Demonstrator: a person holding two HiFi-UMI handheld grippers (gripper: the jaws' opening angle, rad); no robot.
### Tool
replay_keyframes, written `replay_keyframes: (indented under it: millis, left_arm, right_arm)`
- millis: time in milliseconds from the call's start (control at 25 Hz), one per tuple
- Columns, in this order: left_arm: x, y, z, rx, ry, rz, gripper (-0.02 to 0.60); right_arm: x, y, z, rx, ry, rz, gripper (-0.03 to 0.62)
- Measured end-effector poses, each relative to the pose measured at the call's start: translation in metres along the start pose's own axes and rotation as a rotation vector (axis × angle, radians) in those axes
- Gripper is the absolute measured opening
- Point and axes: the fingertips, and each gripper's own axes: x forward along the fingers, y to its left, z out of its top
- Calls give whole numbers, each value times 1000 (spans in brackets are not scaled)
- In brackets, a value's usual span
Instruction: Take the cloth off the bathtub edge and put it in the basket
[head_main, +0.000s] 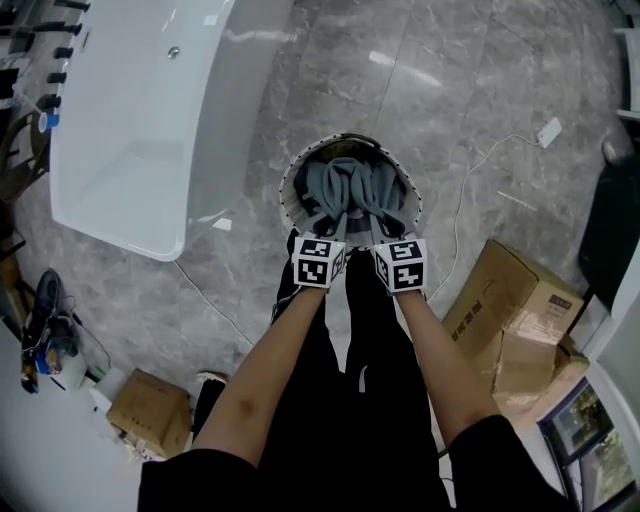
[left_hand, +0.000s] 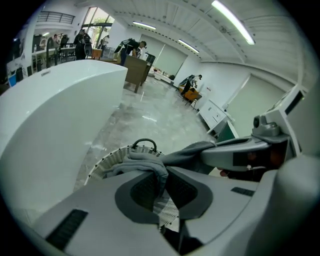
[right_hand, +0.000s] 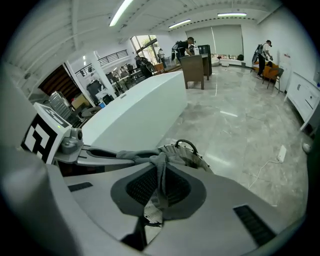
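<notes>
L gripper (head_main: 337, 226) clamped on grey cloth (head_main: 350, 185), fold pinched betw. pads (left_hand: 145, 189). R gripper (head_main: 378, 228) same, shut on another fold of the cloth. Cloth bunched in mouth of white basket (head_main: 289, 190), spread far rim to near rim, both ends up at the jaws. Basket on tile floor (head_main: 450, 80), near bathtub (head_main: 130, 120) corner, not touching.

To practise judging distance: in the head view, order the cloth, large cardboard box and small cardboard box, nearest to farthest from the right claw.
1. The cloth, gripped in the right claw.
2. Large cardboard box, right.
3. Small cardboard box, lower left.
</notes>
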Motion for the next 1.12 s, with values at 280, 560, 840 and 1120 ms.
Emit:
replay_keyframes:
  millis: [280,560,840,1120]
  left_arm:
    - [55,28,-38,-31,59,-45,53]
    - [62,32,-56,52,90,-54,174]
    - [41,29,-58,21,128,8,247]
    - [20,20,-42,37,87,38,268]
  right_arm:
    - [63,-21,-38,140,40,4,38]
    - [72,-35,-53,215,77,11,155]
    - [52,-22,-47,159,87,36,176]
    - [33,-18,-36,121,68,34,176]
